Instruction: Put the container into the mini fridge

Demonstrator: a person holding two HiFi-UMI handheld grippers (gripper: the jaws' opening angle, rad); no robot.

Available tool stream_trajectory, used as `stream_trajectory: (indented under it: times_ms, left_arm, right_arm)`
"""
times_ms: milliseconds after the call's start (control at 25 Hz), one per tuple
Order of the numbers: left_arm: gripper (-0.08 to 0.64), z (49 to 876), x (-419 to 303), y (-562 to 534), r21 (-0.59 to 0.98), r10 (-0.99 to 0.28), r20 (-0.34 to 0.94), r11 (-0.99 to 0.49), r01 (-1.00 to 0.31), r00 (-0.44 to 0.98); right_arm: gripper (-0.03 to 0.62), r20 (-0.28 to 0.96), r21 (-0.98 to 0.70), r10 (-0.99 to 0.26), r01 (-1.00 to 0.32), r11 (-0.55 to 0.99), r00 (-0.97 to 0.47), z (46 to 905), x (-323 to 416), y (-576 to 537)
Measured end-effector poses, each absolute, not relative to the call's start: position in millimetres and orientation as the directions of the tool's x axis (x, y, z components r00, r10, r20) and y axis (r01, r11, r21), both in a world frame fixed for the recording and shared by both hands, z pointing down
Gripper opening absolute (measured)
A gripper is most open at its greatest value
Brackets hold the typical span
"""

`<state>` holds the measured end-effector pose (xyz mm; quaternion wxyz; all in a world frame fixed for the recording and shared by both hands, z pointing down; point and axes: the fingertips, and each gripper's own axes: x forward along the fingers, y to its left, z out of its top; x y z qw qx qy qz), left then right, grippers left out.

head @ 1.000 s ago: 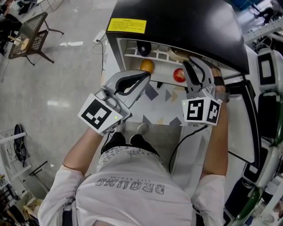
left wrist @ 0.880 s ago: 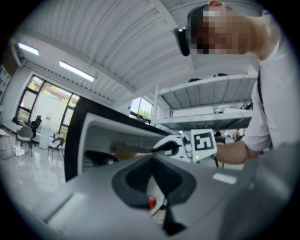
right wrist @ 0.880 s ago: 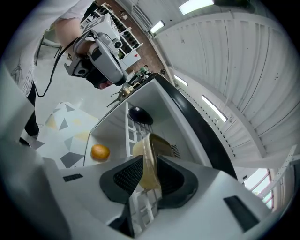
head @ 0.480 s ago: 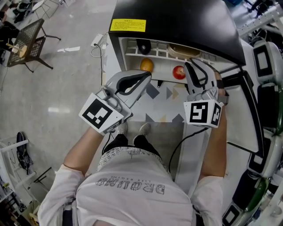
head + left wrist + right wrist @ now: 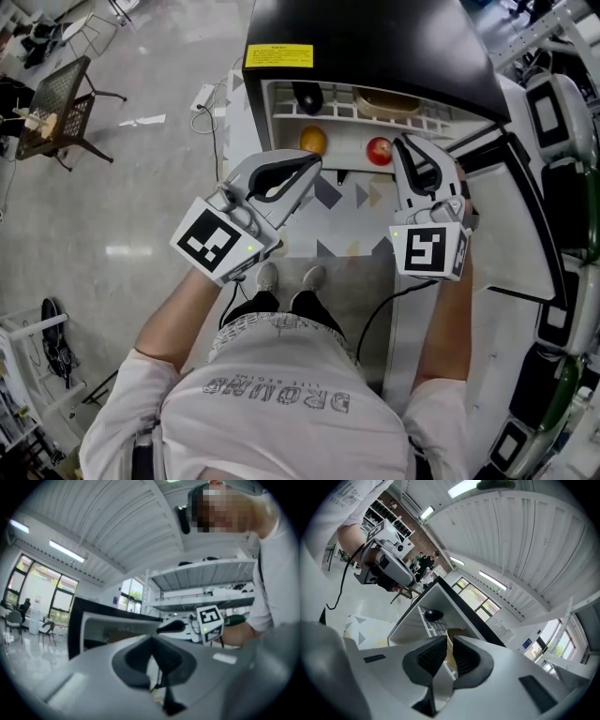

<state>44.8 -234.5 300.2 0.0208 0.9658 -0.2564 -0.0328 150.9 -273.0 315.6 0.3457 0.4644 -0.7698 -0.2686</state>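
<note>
The mini fridge (image 5: pixel 366 37) stands open in front of me, black on top and white inside. A tan container (image 5: pixel 386 101) rests on its upper wire shelf, beside a dark round object (image 5: pixel 305 97). In the right gripper view the container (image 5: pixel 453 635) shows just beyond the jaws. My left gripper (image 5: pixel 314 161) hovers shut and empty in front of the fridge's left side. My right gripper (image 5: pixel 405 142) is also shut on nothing, just outside the fridge's opening, below the container. The left gripper view shows its own closed jaws (image 5: pixel 152 640) and the right gripper (image 5: pixel 211 620).
An orange (image 5: pixel 313 141) and a red apple (image 5: pixel 379 150) lie on the fridge's lower level. The open fridge door (image 5: pixel 511 244) stands at my right. A patterned mat (image 5: pixel 347 216) covers the floor in front. A mesh chair (image 5: pixel 61 94) stands far left.
Both grippers stay shut and hold nearly the same pose. The right gripper has drawn back slightly from the fridge, and the view has shifted so more of the fridge's shelf shows.
</note>
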Motion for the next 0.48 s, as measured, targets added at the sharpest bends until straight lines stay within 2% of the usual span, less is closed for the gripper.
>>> stream_trajectory:
  times_ms: [480]
  left_arm:
    - [0.008,292.7,39.0,-219.4,0.029,-0.431,-0.057,-0.902,-0.430,0.901]
  right_arm:
    - [0.018,0.219,0.657,-0.919,-0.646,0.388,-0.329,304.5,134.4,-237.1]
